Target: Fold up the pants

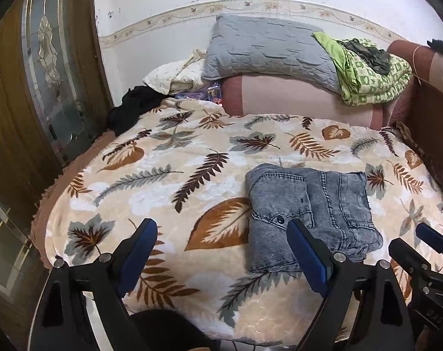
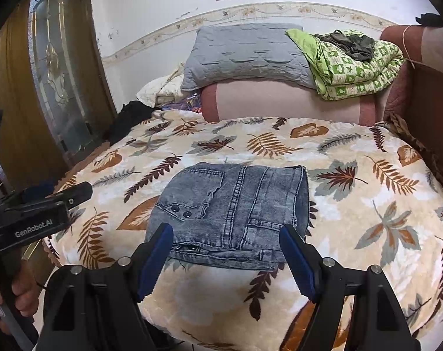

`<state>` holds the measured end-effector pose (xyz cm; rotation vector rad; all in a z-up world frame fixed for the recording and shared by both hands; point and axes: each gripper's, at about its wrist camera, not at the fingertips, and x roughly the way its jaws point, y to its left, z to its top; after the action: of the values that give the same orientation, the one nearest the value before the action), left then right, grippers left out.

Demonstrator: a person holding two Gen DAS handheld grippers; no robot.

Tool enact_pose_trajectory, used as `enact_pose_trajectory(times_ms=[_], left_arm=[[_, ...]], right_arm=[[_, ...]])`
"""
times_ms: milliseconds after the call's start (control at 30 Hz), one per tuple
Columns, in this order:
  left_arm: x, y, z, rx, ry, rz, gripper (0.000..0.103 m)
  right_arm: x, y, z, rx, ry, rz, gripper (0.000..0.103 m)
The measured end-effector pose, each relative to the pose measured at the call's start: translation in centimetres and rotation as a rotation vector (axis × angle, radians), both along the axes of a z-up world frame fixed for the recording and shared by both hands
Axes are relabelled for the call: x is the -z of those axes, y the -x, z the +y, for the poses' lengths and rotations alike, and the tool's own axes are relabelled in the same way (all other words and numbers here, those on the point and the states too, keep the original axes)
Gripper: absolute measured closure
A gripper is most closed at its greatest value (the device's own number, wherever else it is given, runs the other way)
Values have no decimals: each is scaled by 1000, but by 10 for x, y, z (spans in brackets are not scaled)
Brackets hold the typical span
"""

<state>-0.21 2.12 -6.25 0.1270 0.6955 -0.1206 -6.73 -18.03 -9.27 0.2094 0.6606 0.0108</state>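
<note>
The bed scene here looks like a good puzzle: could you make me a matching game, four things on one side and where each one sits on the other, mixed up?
Things:
1. folded jeans
2. grey pillow
3. green patterned quilt
4. black cloth

Places:
A. at the bed's far left edge, beside the door
B. on the pink bolster, left part, leaning on the wall
C. on the leaf blanket, just ahead of the open right gripper
D. on the pink bolster, right part, with a dark garment on top

Pairs: 1-C, 2-B, 3-D, 4-A
</note>
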Motion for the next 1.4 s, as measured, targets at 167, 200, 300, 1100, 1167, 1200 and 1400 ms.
enact_pose_trajectory(times_ms=[167, 200, 300, 1100, 1167, 1200, 1400], left_arm=[[1, 0, 2, -10, 1, -4, 13], [1, 0, 2, -10, 0, -9, 13], [1, 1, 2, -6, -7, -17, 13], [-22, 24, 3, -16, -21, -196, 13], [-23, 26, 1, -17, -22, -204, 13], [-24, 27, 1, -19, -21, -210, 13], [-25, 27, 3, -27, -8, -208, 13]], right_arm=[[0, -3, 1, 3, 3, 5, 25], [0, -3, 1, 3, 2, 4, 25], [-1, -4, 2, -2, 6, 1, 25], [-6, 0, 8, -27, 46, -50, 25], [-6, 0, 8, -25, 47, -51, 25], [-7, 0, 8, -25, 47, -51, 25], [-5, -1, 7, -26, 45, -43, 25]])
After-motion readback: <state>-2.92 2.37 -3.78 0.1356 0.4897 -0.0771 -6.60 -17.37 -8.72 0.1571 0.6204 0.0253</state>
